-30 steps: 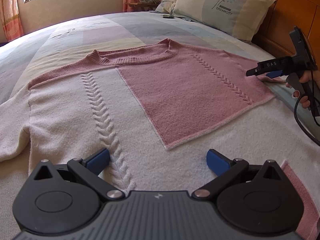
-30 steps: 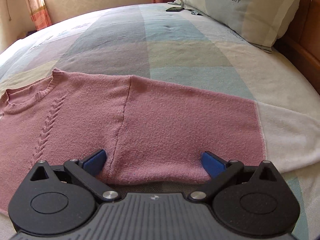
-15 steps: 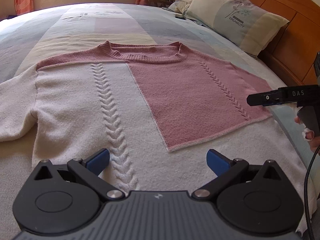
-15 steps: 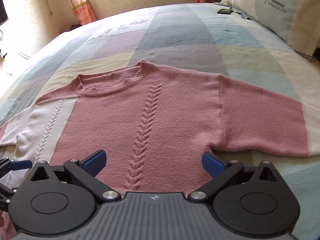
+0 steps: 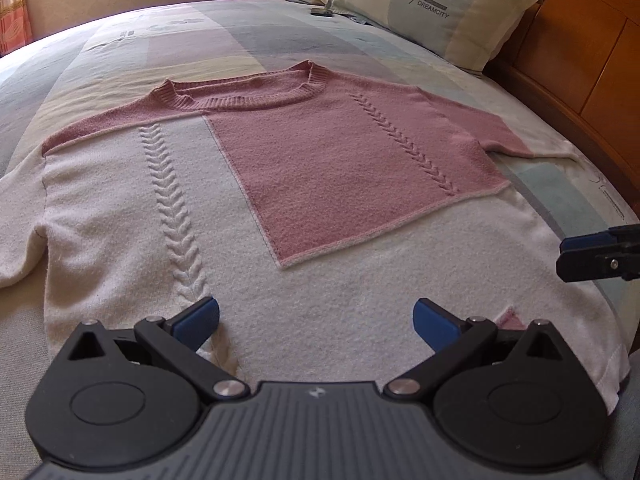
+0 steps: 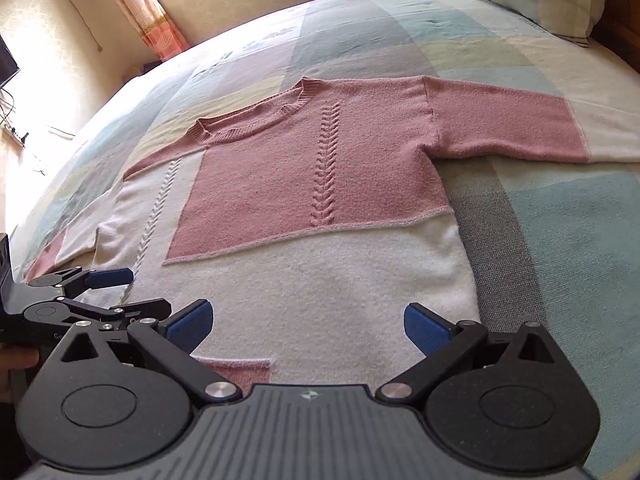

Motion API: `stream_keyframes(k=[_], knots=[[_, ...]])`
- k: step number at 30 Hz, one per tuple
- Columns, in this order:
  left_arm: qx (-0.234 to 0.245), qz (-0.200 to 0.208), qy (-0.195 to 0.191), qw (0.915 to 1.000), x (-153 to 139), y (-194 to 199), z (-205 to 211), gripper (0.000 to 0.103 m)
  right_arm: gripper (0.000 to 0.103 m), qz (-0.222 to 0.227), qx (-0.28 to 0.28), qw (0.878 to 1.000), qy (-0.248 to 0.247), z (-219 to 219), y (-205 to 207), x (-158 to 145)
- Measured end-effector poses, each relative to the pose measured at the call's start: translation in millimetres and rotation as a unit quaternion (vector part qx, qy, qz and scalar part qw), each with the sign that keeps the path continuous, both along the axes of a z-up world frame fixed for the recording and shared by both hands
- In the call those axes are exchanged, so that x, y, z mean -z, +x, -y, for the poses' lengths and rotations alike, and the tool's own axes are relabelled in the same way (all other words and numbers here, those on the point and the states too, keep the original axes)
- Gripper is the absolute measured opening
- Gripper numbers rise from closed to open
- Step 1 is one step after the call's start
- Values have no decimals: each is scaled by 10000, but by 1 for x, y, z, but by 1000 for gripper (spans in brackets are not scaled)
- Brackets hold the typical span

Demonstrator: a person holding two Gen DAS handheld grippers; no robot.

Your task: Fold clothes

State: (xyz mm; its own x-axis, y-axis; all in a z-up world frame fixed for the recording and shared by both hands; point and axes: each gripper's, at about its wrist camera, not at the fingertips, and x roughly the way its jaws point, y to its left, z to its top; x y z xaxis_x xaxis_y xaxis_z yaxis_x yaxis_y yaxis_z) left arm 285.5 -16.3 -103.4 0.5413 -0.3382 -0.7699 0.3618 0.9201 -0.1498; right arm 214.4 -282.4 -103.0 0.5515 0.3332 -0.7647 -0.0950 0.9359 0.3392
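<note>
Fingers (image 5: 198,318) on my left gripper (image 5: 316,320) are spread wide, blue pads apart, nothing between them. They hang just over the white lower part of the sweater (image 5: 320,168), near the hem; I can't tell if the tips touch the knit. Right gripper (image 6: 308,326) same story: fingers (image 6: 426,330) wide apart, holding nothing, low over the white hem area by the small pink patch (image 6: 240,370).

Sweater lies flat, front up, on the bed (image 5: 248,44), neckline toward the far side. Pink across the top and the middle block, white down one side and along the bottom, cable stitch lines running down both halves. From the right wrist view one sleeve (image 6: 512,132) stretches out sideways, pink then white at the cuff end. The other sleeve (image 5: 18,248) runs off toward the edge of the left wrist view.

Bed cover is a pastel patchwork of blue, grey, cream and lilac blocks. Pillow (image 5: 436,8) printed DREAMCITY leans against a wooden headboard (image 5: 584,56). Small dark object (image 5: 321,12) lies on the cover near the pillow. Window and orange curtain (image 6: 140,12) on the far wall, strong sun coming in. Each gripper shows at the edge of the other's view.
</note>
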Motion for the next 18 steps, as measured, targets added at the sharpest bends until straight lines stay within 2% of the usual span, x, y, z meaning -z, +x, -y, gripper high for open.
stream_keyframes(k=[3, 9, 14, 16, 18], knots=[[52, 37, 215, 9997, 4, -4, 3, 102, 103, -213, 160, 9996, -94, 0, -9, 20], [87, 43, 173, 9998, 1, -9, -2, 102, 103, -43, 952, 9954, -31, 27, -12, 25], [62, 29, 164, 9998, 2, -8, -4, 102, 103, 134, 437, 9988, -174, -2, -34, 20], [82, 45, 190, 9998, 3, -8, -3, 102, 103, 135, 434, 9982, -392, -8, -46, 33], [89, 64, 210, 9997, 3, -9, -3, 102, 103, 381, 489, 9971, -433, -3, -60, 37]])
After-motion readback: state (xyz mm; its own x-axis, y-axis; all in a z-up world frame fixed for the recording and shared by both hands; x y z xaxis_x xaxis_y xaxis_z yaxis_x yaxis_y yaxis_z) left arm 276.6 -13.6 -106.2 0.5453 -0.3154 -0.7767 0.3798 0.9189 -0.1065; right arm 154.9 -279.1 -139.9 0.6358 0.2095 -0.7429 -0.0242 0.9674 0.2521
